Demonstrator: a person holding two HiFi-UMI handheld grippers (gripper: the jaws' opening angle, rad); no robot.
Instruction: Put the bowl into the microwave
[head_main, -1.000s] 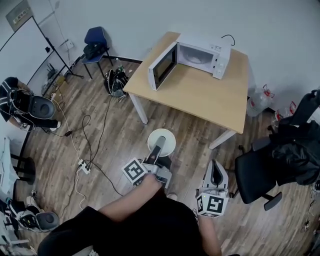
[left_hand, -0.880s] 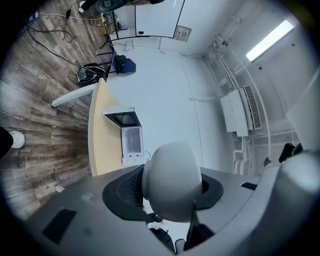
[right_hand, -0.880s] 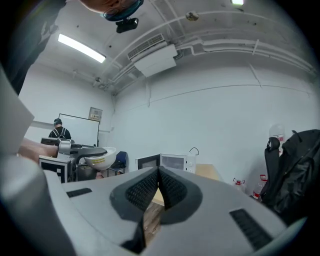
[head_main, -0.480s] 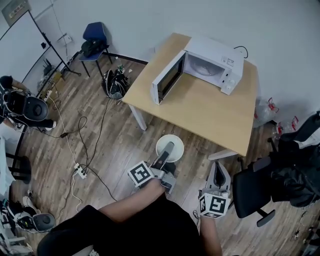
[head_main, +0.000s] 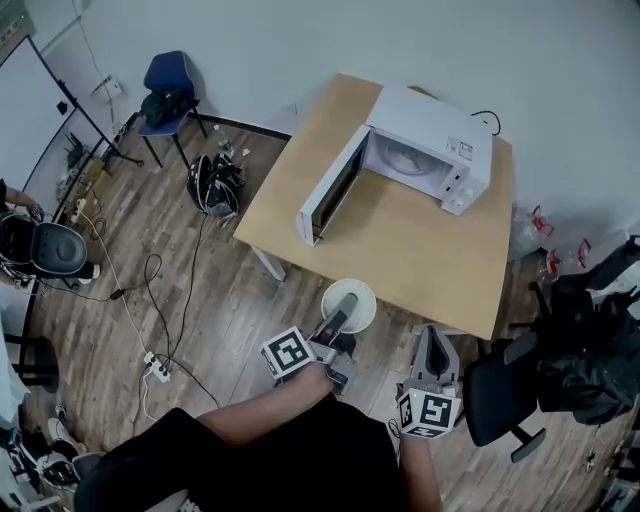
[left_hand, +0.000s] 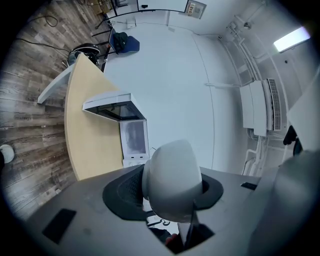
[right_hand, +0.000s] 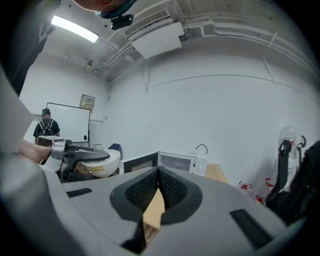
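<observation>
One white bowl (head_main: 362, 296), sticker (right_hand: 97, 169) illegible, sits clamped in the left claw (head_main: 345, 308); right claw (right_hand: 158, 172) pressed together.

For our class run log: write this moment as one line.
left gripper: shut on bowl | right gripper: shut, empty | microwave: door open

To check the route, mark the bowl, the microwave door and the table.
bowl (head_main: 366, 306), head view, its right part beside the jaw.
microwave door (head_main: 330, 190), head view, middle of the open door.
table (head_main: 420, 250), head view, bare top.

Wood floor (head_main: 225, 295), white wall (head_main: 300, 30), blue chair (head_main: 165, 75)
</observation>
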